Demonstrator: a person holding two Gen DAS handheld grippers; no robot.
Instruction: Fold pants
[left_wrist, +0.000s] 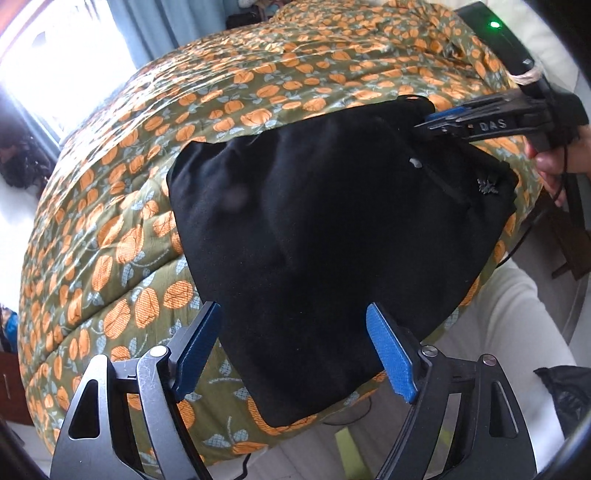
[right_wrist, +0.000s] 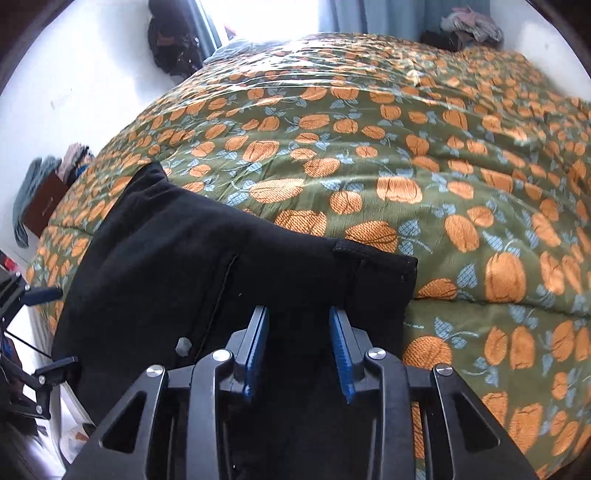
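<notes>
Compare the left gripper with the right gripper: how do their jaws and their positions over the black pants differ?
The left gripper has its jaws spread wide; the right gripper has its jaws open more narrowly. The left gripper sits at the near edge of the folded black fabric pants; the right gripper sits at the waistband end, by the zip pocket. Both have blue-padded black jaws, and neither visibly clamps the cloth.

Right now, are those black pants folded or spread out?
Folded: the black pants lie as one compact block on the bedspread, no legs stretched out.
</notes>
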